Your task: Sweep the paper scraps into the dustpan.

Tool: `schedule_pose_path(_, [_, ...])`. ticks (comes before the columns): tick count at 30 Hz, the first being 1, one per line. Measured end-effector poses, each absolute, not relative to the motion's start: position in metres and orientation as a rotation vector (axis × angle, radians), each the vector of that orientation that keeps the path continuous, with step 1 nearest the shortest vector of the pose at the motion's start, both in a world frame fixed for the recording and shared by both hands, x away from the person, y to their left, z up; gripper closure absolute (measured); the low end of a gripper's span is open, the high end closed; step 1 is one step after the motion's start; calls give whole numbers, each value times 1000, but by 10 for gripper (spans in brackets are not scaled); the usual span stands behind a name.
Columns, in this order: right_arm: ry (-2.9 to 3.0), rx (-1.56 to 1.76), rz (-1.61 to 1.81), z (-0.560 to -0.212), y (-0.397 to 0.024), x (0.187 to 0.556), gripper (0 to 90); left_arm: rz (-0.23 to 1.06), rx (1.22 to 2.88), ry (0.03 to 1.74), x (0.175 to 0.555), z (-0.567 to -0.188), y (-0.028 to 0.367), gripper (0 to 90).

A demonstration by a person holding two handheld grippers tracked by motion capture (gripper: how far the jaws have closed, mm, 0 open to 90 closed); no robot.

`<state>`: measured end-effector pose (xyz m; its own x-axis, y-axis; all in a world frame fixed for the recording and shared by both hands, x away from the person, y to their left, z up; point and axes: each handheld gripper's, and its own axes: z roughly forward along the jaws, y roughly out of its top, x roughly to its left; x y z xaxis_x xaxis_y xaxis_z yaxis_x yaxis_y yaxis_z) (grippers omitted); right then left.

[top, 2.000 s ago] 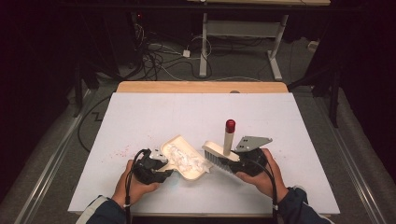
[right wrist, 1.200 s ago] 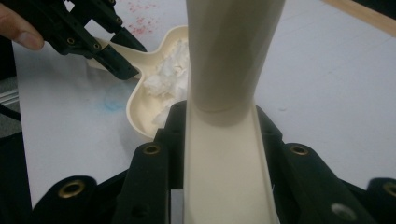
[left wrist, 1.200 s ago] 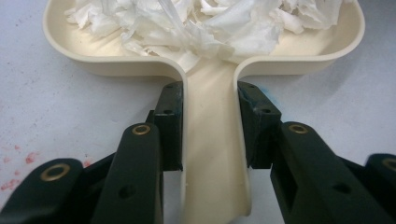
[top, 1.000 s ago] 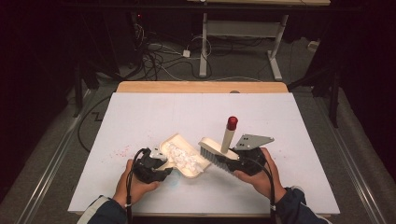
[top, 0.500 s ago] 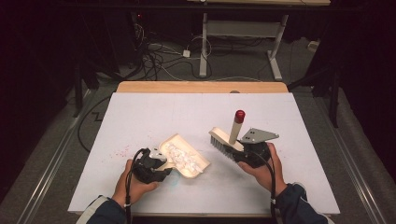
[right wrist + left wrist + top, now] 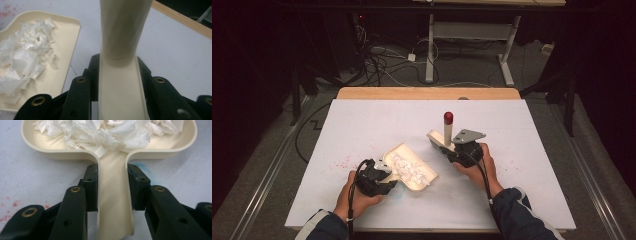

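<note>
A cream dustpan [image 6: 412,172] lies on the white table, with torn white paper scraps [image 6: 407,164] in it. My left gripper [image 6: 386,174] is shut on its handle. In the left gripper view both black jaws clamp the handle [image 6: 113,195] just behind the pan, at my left gripper [image 6: 112,173]; the scraps [image 6: 112,132] lie ahead. My right gripper [image 6: 453,149] is shut on a cream brush [image 6: 438,139] whose red-tipped handle [image 6: 448,119] stands upward. It is to the right of the dustpan, apart from it. In the right gripper view my right gripper [image 6: 119,65] grips the brush [image 6: 122,37], with the dustpan [image 6: 70,45] at left.
Faint red specks [image 6: 343,162] dot the white tabletop [image 6: 372,122] left of the dustpan. A wooden strip [image 6: 427,93] runs along the far edge. Beyond it are floor cables [image 6: 382,60] and a desk frame [image 6: 472,30]. A blue smudge [image 6: 142,166] marks the table by the handle.
My right gripper has carried the brush away from the dustpan's mouth, farther up the table. The left gripper and the dustpan have kept still.
</note>
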<state>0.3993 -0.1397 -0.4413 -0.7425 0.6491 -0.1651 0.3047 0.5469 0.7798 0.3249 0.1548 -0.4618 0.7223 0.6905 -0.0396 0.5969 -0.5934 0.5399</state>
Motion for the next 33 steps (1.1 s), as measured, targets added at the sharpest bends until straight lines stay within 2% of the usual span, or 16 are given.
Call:
schedule_pose_path(16, [2540, 653, 1161, -426, -123, 356, 676, 252, 2406, 973, 324, -461, 153, 633])
schedule_pose_path(23, [2478, 666, 1207, -409, -134, 352, 675, 251, 2405, 972, 324, -461, 153, 633])
schedule_pose_path(33, [2421, 736, 1177, -408, -153, 362, 675, 250, 2405, 971, 325, -461, 153, 633])
